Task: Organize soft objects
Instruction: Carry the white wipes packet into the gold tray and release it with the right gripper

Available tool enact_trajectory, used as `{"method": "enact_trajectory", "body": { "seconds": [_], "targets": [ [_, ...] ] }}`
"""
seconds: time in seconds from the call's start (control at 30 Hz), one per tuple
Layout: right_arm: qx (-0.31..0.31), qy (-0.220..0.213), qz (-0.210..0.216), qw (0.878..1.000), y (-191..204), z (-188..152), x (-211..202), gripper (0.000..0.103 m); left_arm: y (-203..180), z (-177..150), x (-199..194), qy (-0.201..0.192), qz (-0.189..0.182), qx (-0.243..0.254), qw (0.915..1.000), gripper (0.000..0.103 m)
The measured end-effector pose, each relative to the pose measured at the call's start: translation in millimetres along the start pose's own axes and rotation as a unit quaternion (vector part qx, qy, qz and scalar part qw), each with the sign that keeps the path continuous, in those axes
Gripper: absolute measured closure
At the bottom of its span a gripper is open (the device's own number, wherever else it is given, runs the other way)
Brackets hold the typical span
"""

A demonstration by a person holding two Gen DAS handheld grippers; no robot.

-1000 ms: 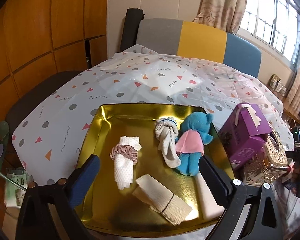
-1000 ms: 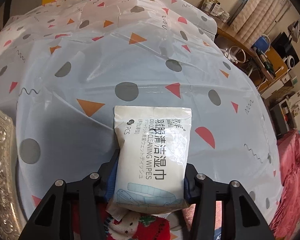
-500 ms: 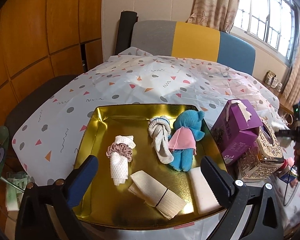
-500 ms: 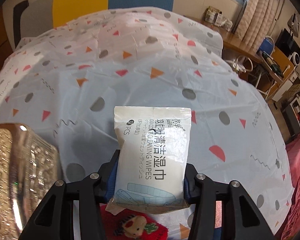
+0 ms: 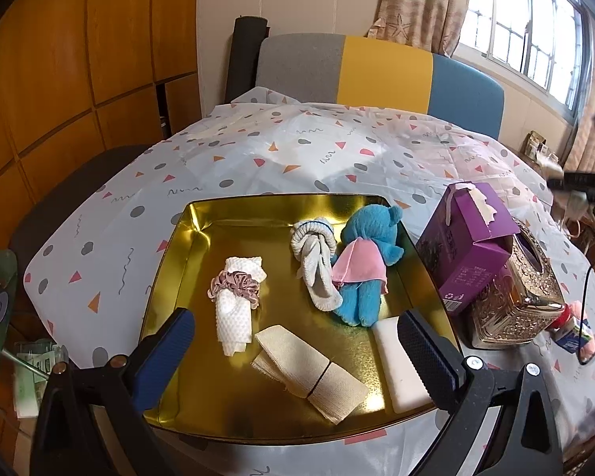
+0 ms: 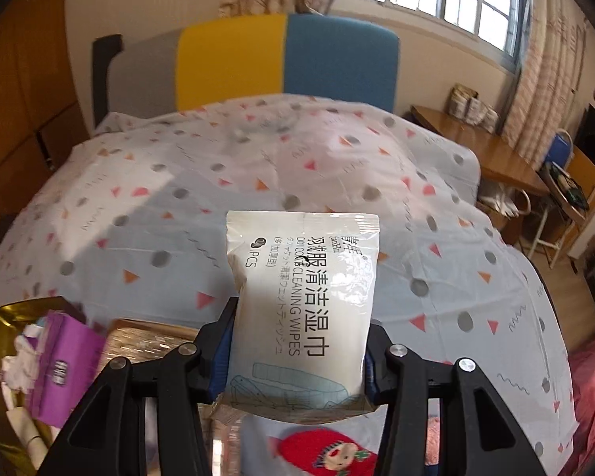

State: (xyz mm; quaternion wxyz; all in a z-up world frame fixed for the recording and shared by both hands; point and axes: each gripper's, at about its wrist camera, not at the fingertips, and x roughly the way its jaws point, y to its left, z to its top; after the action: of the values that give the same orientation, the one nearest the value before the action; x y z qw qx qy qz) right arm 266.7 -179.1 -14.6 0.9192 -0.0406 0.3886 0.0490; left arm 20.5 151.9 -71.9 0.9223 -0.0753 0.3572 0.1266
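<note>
Wipes packet [image 6: 301, 309], a white pouch printed with "CLEANING WIPES", stands upright between the two fingers of the right gripper [image 6: 297, 357], whose blue pads press against its lower sides and carry it clear above the table. Below it, in the right wrist view, lie the patterned tablecloth [image 6: 436, 277], a purple box [image 6: 65, 365] at the lower left beside an embossed gold tissue box [image 6: 146, 337], and a red-capped plush figure [image 6: 329, 452] just under the gripper.

The left gripper [image 5: 293, 351] hangs over the near edge of a gold tray [image 5: 170, 261] with its jaws spread wide and nothing between them. Inside the tray lie several soft things: a white waffle cloth [image 5: 234, 317] bound with a mauve scrunchie [image 5: 236, 283], a rolled grey-white sock bundle [image 5: 315, 261], a blue plush toy [image 5: 367, 269] wearing a pink cape and touching that bundle, a folded beige cloth [image 5: 309, 373] tied with a dark band, and a white block [image 5: 400, 369] along the tray's right side, partly hidden behind the gripper's right finger.

Just right of the tray, the purple box [image 5: 468, 246] leans against the gold tissue box [image 5: 515, 297]. Beyond the tissue box, some small pink and blue items [image 5: 575, 329] lie on the cloth, too blurred to identify. At the far right edge of the left wrist view a dark, blurred shape is seen; whether it is the right gripper cannot be told. A grey, yellow and blue chair [image 5: 377, 71] stands at the far side of the table.
</note>
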Motion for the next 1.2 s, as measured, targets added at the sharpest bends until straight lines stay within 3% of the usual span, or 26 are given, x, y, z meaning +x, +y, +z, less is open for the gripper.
{"method": "enact_trajectory", "body": {
  "seconds": [0.23, 0.43, 0.67, 0.97, 1.2],
  "targets": [
    [-0.063, -0.042, 0.087, 0.993, 75.7, 10.5, -44.4, 0.052, 17.3, 1.6, -4.0, -0.008, 0.011, -0.021, 0.9997, 0.0],
    [-0.119, -0.039, 0.163, 0.979, 146.8, -9.5, -63.6, 0.052, 34.7, 0.4, -7.3, -0.013, 0.029, -0.037, 0.9988, 0.0],
    [-0.17, 0.017, 0.227, 0.959, 214.7, -65.0, -57.0, 0.052, 48.1, 0.2, -13.5, -0.023, 0.041, -0.054, 0.9974, 0.0],
    [-0.193, 0.103, 0.244, 0.945, 259.4, -130.3, -21.0, 0.052, 54.4, -2.1, -13.0, -0.019, 0.039, -0.063, 0.997, 0.0],
    [-0.186, 0.152, 0.244, 0.94, 269.1, -152.3, 0.0, 0.051, 53.1, -3.5, -10.3, -0.014, 0.04, -0.06, 0.9973, 0.0]
  ]
}}
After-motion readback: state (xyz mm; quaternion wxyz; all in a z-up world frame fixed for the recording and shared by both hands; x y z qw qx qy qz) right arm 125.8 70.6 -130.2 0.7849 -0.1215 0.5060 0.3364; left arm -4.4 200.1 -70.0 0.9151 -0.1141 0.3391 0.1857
